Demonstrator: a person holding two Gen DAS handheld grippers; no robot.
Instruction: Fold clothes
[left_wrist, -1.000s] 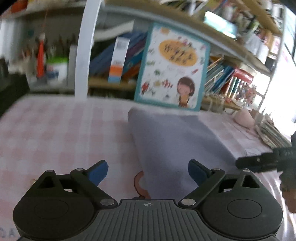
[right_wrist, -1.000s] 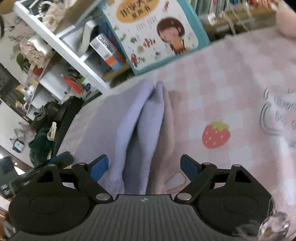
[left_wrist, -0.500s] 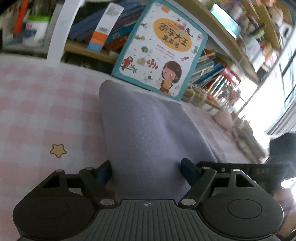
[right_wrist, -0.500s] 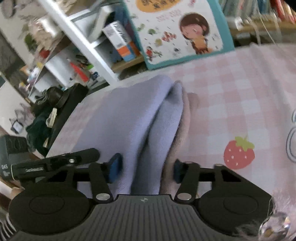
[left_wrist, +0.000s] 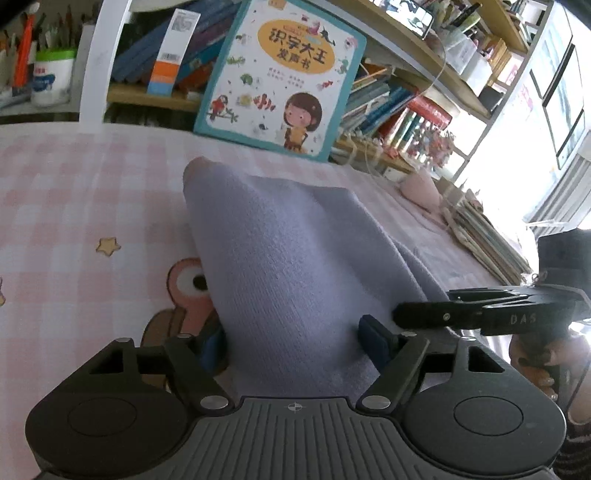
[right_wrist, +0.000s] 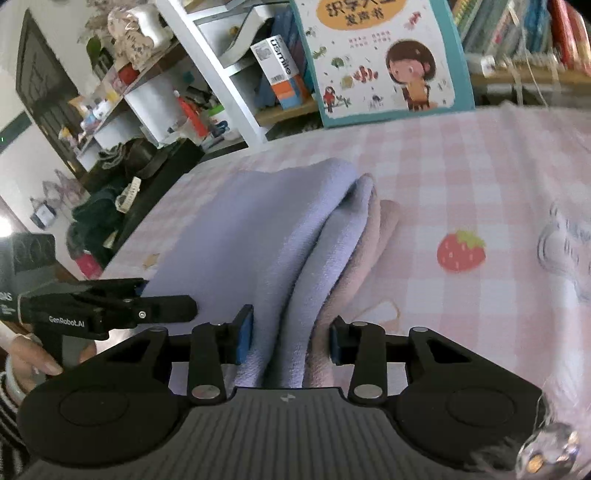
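A: Where is the garment?

B: The lilac garment (left_wrist: 295, 258) lies folded on the pink checked tablecloth (left_wrist: 74, 192), a long bundle running away from both cameras toward the picture book (left_wrist: 280, 77) propped against the shelf (left_wrist: 155, 96). In the right wrist view a pinkish layer (right_wrist: 369, 251) shows under the lilac folds, beside the strawberry print (right_wrist: 460, 251).

A: And the left gripper (left_wrist: 291, 341)?

B: Its near end of the cloth sits between the blue pads (left_wrist: 371, 338) — the jaws are wide and opening. The right-hand pad sits at the fabric's edge, the other is half hidden behind the fold, so I see no firm pinch.

A: The right gripper (right_wrist: 290, 338)?

B: Narrower, and closing. The layered edge of the garment fills the gap; the left pad (right_wrist: 244, 332) lies against the lilac fold and the other pad is at the pinkish layer — it looks clamped on the cloth.

A: Do the two tools meet?

B: No, they sit side by side at the same near end. Each view catches the other tool's black finger from the side, with the person's hand (right_wrist: 26, 360) behind it.
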